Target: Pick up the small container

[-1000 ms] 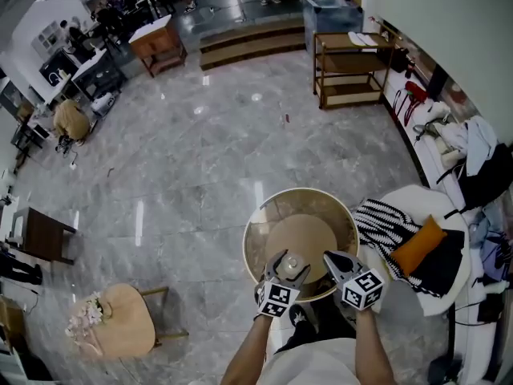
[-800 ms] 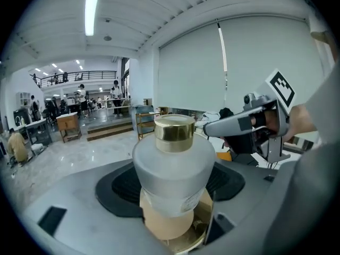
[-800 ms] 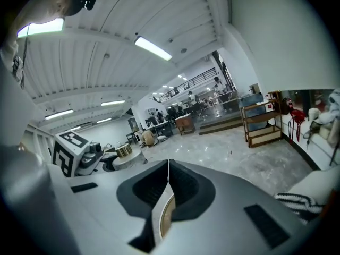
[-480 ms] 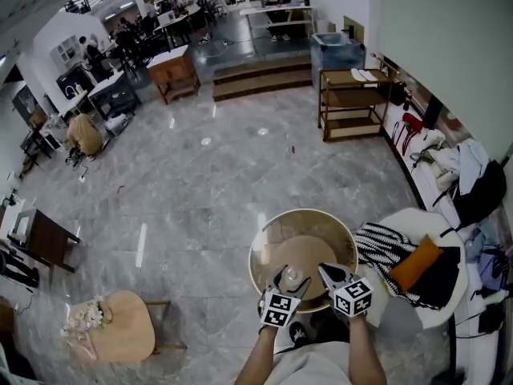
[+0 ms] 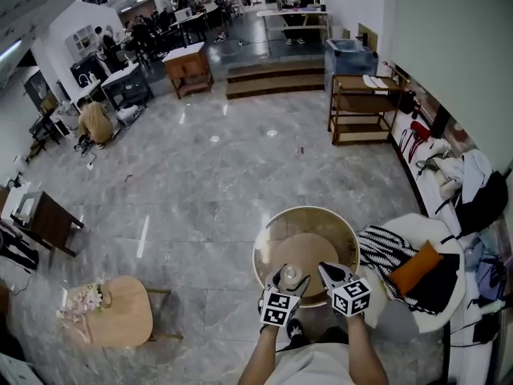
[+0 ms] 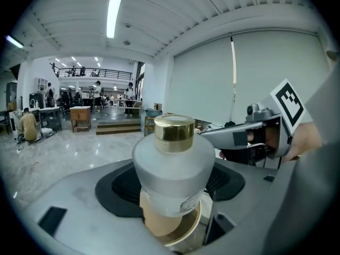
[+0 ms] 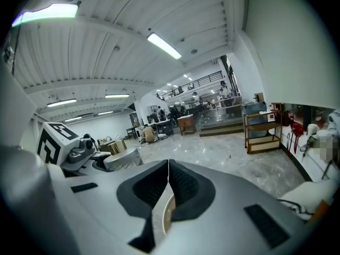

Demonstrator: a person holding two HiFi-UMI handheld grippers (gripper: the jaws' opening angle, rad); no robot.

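Left jaws around gold-capped small container (image 6: 172, 169)

Small container (image 6: 172, 166) and round table (image 5: 276, 231): what stays out of sight

In the left gripper view the print on the container's label (image 6: 187, 203) is too small to read, and the table shows only as a tan patch in the gap beneath it. In the head view the container is tiny, and little beyond its top shows between the jaws of the left gripper (image 5: 290, 278). The table's near edge lies under both grippers. The person's arms (image 5: 264, 358) are cut off by the bottom edge. Between the touching jaws of the right gripper (image 7: 168, 182) only a thin strip of table shows. The people (image 5: 144, 30) at the far end are too small to tell apart.
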